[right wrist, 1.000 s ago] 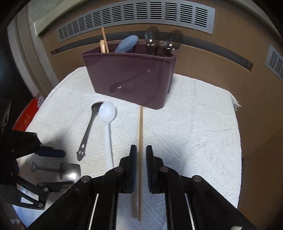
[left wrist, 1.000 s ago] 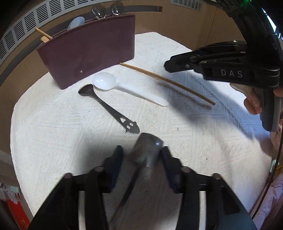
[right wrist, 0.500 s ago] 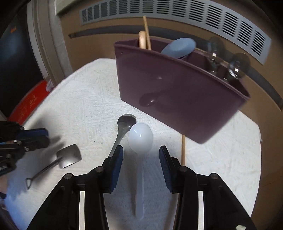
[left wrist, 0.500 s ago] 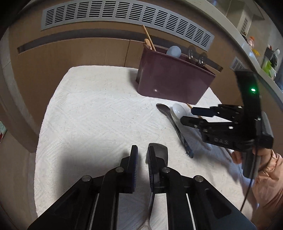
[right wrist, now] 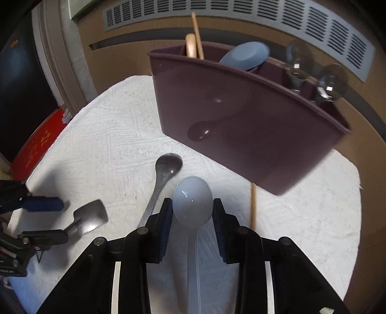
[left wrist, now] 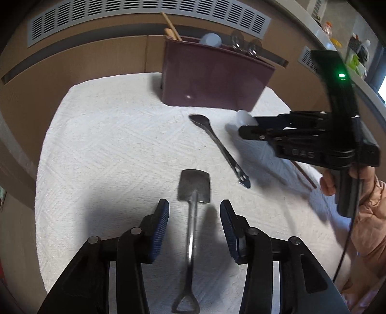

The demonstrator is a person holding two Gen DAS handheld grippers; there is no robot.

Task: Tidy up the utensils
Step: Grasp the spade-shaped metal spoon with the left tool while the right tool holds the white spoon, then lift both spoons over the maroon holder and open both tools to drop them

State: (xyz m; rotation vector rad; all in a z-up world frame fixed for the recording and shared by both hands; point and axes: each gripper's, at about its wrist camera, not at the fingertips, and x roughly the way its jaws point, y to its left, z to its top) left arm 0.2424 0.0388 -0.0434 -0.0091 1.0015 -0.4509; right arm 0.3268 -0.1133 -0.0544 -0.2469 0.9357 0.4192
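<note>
One white textured cloth [left wrist: 101,149]; brown panelled wall [left wrist: 72,62]; grey vent [left wrist: 144,14]

the left claw [left wrist: 194,218] points forward and down, its jaws spread wide apart, blue ribbed pads [left wrist: 161,224] facing each other with nothing pinched between them. the right claw [right wrist: 192,212] also has its jaws parted, its dark pads [right wrist: 166,222] standing on either side of the gap. in the left wrist view the right claw [left wrist: 251,129] is level, held by a hand [left wrist: 337,181] wrapped around its grip, in a pink sleeve.
</note>
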